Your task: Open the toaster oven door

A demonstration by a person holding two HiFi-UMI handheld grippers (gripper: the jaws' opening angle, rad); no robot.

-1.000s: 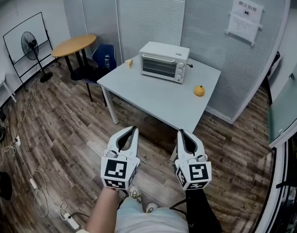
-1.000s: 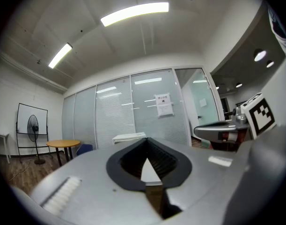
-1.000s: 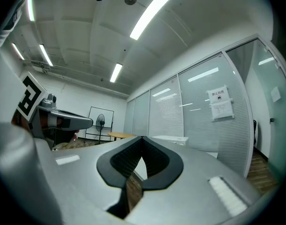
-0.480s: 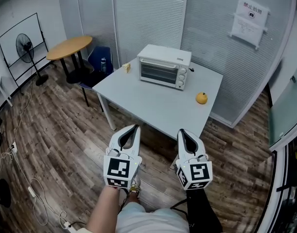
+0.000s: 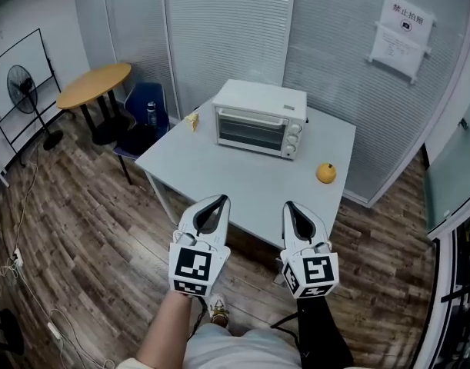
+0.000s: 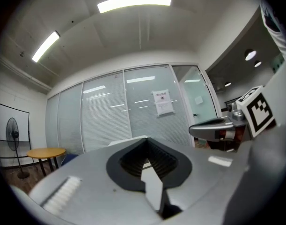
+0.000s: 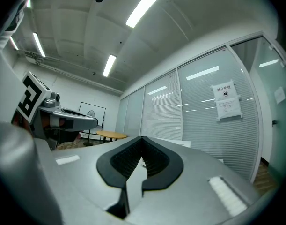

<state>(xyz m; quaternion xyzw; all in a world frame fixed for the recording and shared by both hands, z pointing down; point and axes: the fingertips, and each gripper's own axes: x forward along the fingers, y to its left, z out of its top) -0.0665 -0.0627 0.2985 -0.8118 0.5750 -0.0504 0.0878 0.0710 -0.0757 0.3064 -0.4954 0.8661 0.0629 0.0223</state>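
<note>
Left gripper [image 5: 216, 201] and right gripper [image 5: 290, 206] are closed, empty, far from the toaster oven [image 5: 259, 118]. Open one before reaching its door [image 5: 251, 132] top edge.

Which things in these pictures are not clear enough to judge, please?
1. Door handle of the toaster oven: too small in the head view to show its shape.
2. The oven in both gripper views: mostly hidden behind the closed jaws of the left gripper and the right gripper.
3. Small yellow thing beside the oven, head view: too small to name.
4. Print on the wall sheet: too small to read.
</note>
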